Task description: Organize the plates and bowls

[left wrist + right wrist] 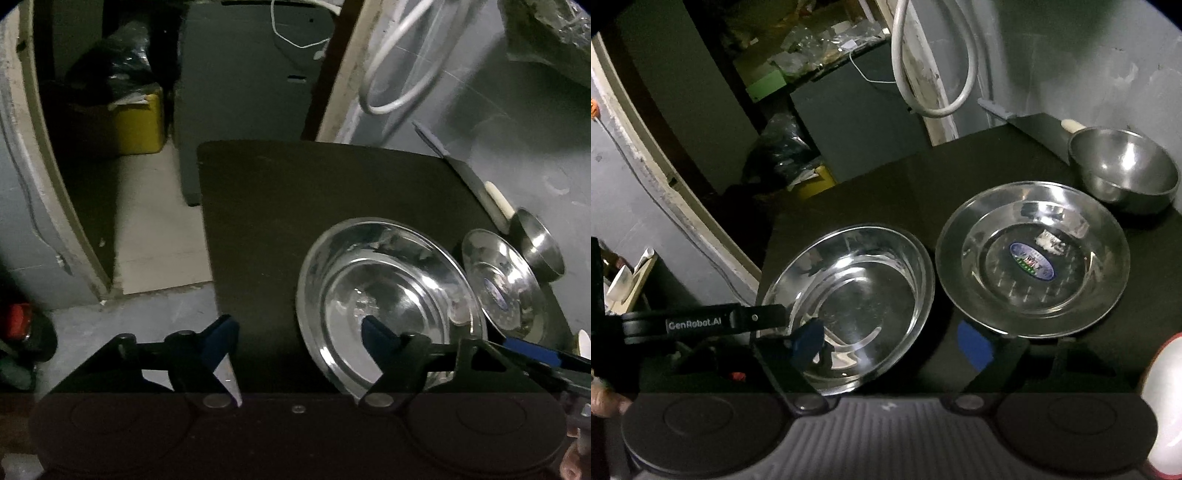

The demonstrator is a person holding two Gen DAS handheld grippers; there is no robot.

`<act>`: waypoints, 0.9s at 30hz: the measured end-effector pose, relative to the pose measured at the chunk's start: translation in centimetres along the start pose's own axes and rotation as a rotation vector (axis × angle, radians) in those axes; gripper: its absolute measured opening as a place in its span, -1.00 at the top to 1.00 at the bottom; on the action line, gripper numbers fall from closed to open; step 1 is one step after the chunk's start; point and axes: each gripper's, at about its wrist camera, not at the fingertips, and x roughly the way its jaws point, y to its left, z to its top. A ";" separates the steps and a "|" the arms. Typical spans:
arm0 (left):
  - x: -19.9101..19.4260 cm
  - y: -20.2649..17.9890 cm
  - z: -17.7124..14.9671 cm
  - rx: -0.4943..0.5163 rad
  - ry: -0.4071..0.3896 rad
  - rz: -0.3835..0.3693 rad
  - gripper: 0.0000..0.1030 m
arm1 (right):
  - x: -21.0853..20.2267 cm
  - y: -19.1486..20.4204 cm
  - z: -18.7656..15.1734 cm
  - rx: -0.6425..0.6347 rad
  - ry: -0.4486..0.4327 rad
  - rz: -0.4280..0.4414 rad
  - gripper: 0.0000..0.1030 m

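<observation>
Dark tabletop; both tongs released, straddling steel plate rim.

The left wrist camera rides on the left hand-held gripper, looking steeply down and forward over the near left part of the dark tabletop, close in. The right wrist camera sits on the right hand-held gripper, facing likewise from further right. Both catch the deep plate, the stickered plate, the bowl and the white hose behind.
</observation>
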 end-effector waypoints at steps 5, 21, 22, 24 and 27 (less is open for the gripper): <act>0.6 0.0 -0.1 -0.017 0.015 -0.040 0.02 | 0.7 0.2 -0.5 0.008 0.017 -0.007 -0.24; 0.8 0.1 -0.4 -0.019 0.029 -0.062 0.63 | 1.5 0.5 -0.9 -0.038 0.035 -0.037 0.51; 0.7 0.0 -0.4 -0.015 0.023 -0.059 0.63 | 1.5 0.5 -0.9 -0.043 0.034 -0.034 0.51; 0.4 -0.1 -0.5 -0.008 0.014 -0.054 0.63 | 1.3 0.6 -0.9 -0.057 0.027 -0.030 0.51; -0.2 -0.3 -0.7 0.005 -0.003 -0.047 0.63 | 1.0 0.6 -0.7 -0.064 0.009 -0.017 0.51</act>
